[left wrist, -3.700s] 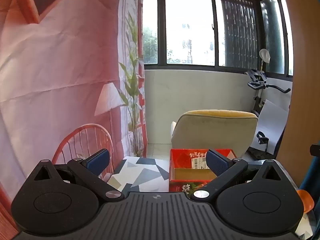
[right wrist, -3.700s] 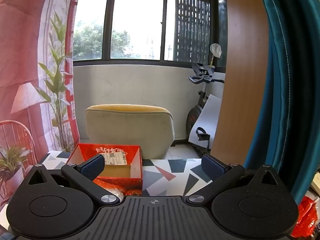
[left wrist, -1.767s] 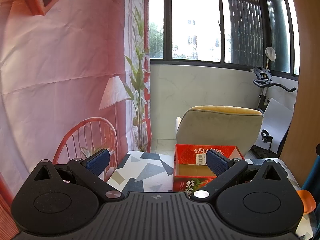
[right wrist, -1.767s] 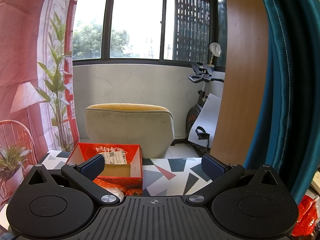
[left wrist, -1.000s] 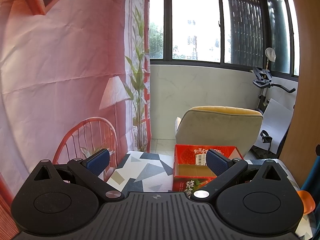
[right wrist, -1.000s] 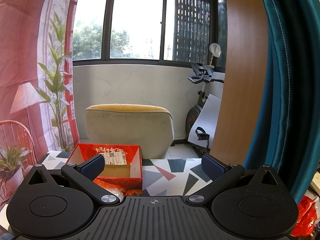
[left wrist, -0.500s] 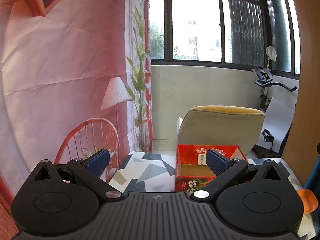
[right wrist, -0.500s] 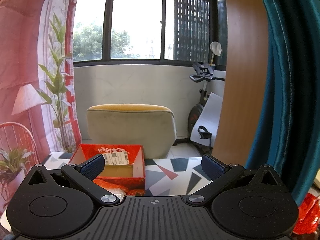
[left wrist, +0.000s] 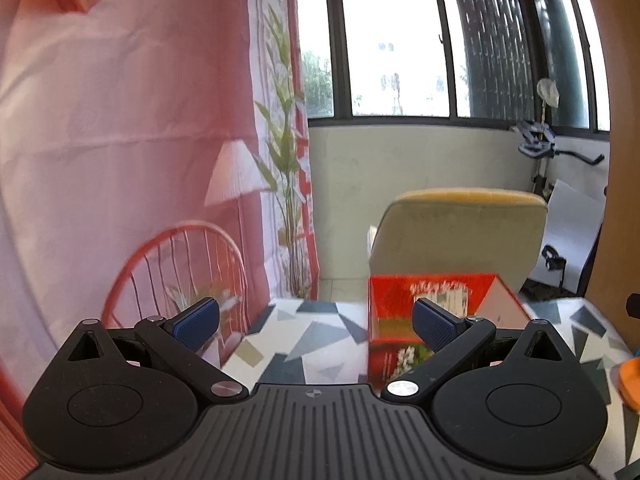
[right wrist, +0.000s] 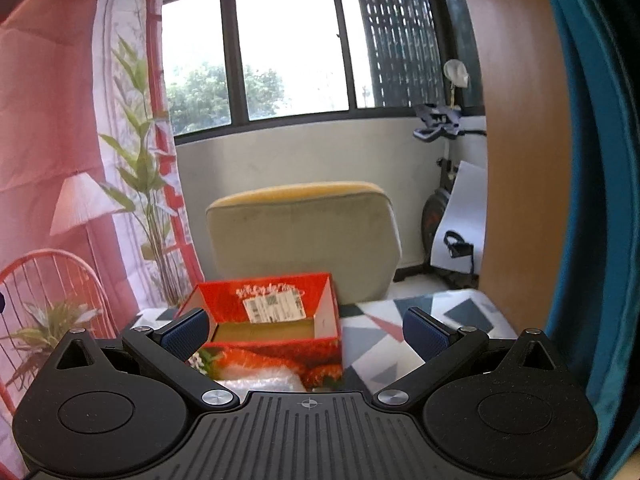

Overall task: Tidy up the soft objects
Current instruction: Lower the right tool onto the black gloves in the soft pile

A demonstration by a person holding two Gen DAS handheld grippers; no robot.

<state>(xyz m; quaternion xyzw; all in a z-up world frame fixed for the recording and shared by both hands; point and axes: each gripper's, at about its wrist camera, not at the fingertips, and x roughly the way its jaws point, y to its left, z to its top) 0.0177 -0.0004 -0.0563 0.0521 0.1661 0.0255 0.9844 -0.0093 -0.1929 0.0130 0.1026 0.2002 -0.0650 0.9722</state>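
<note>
Both grippers, left (left wrist: 316,320) and right (right wrist: 306,330), spread-fingered and empty; clear crinkly plastic bag (right wrist: 264,380) before open red cardboard box (right wrist: 272,312) probably light, slippery, best pinched at a fold

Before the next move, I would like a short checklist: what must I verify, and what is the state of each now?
1. Left gripper open, nothing held: ok.
2. Right gripper open, nothing held: ok.
3. Red box open on top: ok.
4. Box interior free of items: appears ok, only a label on the back wall.
5. Soft object to pick in view: cannot tell; a plastic-wrapped item lies before the box, mostly hidden.
</note>
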